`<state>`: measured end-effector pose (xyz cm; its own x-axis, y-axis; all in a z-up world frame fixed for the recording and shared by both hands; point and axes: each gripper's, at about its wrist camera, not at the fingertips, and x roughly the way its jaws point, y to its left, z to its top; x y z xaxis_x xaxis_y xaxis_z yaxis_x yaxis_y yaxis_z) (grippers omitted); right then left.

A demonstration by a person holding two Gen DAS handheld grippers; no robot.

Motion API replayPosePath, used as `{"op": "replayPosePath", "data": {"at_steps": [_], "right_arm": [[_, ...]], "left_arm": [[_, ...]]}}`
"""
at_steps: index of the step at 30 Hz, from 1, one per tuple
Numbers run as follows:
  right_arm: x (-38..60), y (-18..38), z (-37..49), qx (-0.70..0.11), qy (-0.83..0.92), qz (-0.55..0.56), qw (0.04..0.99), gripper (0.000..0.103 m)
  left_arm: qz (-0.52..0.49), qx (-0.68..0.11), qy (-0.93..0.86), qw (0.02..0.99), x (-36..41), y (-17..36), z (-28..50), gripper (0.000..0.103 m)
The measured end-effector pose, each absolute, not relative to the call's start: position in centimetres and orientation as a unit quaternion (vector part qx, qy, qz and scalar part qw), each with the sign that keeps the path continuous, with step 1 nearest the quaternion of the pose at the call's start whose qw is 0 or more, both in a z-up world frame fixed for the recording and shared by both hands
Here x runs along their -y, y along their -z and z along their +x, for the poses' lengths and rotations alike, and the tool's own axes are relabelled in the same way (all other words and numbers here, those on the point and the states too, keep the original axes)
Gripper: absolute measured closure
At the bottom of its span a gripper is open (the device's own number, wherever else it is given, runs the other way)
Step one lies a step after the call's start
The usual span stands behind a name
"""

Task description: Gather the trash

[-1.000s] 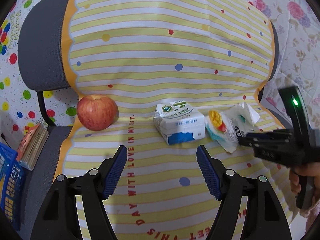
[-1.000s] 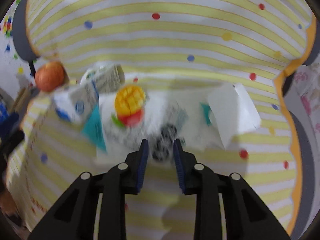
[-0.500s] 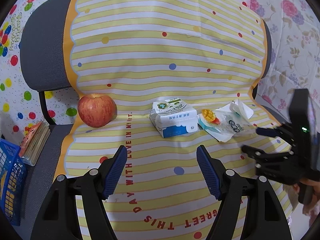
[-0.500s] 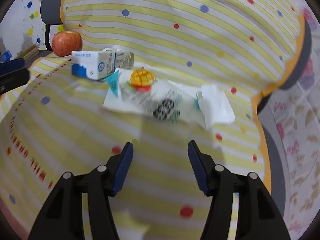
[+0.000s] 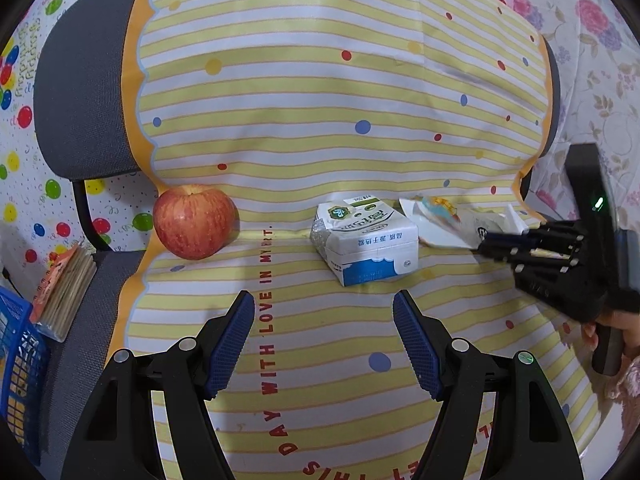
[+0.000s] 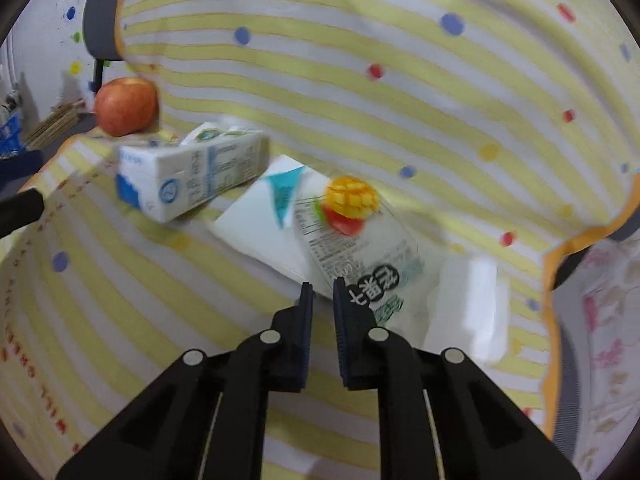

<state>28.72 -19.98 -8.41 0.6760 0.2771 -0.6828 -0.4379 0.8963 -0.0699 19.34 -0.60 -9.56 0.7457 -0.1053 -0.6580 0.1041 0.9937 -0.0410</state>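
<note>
A crumpled snack wrapper (image 6: 360, 248) with a mango picture lies on the striped cloth (image 5: 320, 120) that covers a chair seat. My right gripper (image 6: 322, 294) is at its near edge, jaws closing to a narrow slit with the wrapper's edge between them. In the left wrist view the same right gripper (image 5: 482, 242) meets the wrapper (image 5: 444, 220) from the right. A white and blue milk carton (image 5: 366, 244) lies on its side just left of the wrapper. My left gripper (image 5: 324, 340) stands open in front of the carton, nothing between its fingers.
A red apple (image 5: 194, 222) sits at the seat's back left. White crumpled paper (image 6: 468, 300) lies right of the wrapper. A stack of books (image 5: 64, 288) and a blue basket (image 5: 16, 352) are off the chair's left side. A hand (image 5: 616, 328) holds the right gripper.
The right gripper drew back and opened wide, then came forward again and closed on the wrapper's near edge. The left gripper has stayed open in front of the carton.
</note>
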Motion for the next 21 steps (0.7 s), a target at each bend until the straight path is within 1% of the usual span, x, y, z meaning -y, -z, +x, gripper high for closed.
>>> {"op": "replayPosePath", "data": {"at_steps": [2, 7, 12, 15, 16, 18, 21], "right_arm": [[20.3, 7.8, 28.8, -0.339, -0.185, -0.114, 0.915, 0.092], [21.0, 8.0, 31.0, -0.351, -0.153, -0.130, 0.915, 0.092], [20.6, 7.5, 32.1, -0.326, -0.133, -0.153, 0.923, 0.091], [20.0, 7.5, 32.5, -0.326, -0.130, -0.171, 0.921, 0.091], [20.1, 7.4, 32.4, -0.327, -0.138, -0.169, 0.919, 0.095], [20.4, 6.2, 31.2, -0.312, -0.150, -0.155, 0.925, 0.099], [22.3, 3.6, 28.3, -0.282, -0.155, -0.099, 0.942, 0.101]], "left_arm": [[0.003, -0.350, 0.055, 0.935, 0.7, 9.4, 19.4, 0.031], [0.000, -0.346, 0.057, 0.936, 1.1, 8.9, 19.5, 0.031], [0.003, -0.347, 0.057, 0.936, 1.3, 8.9, 20.1, 0.031], [0.008, -0.347, 0.057, 0.936, 1.6, 8.8, 20.3, 0.031], [0.011, -0.347, 0.058, 0.936, 1.8, 8.7, 20.3, 0.031], [0.021, -0.342, 0.064, 0.937, 2.3, 8.5, 20.2, 0.031], [0.042, -0.331, 0.079, 0.939, 3.8, 8.1, 20.2, 0.031]]}}
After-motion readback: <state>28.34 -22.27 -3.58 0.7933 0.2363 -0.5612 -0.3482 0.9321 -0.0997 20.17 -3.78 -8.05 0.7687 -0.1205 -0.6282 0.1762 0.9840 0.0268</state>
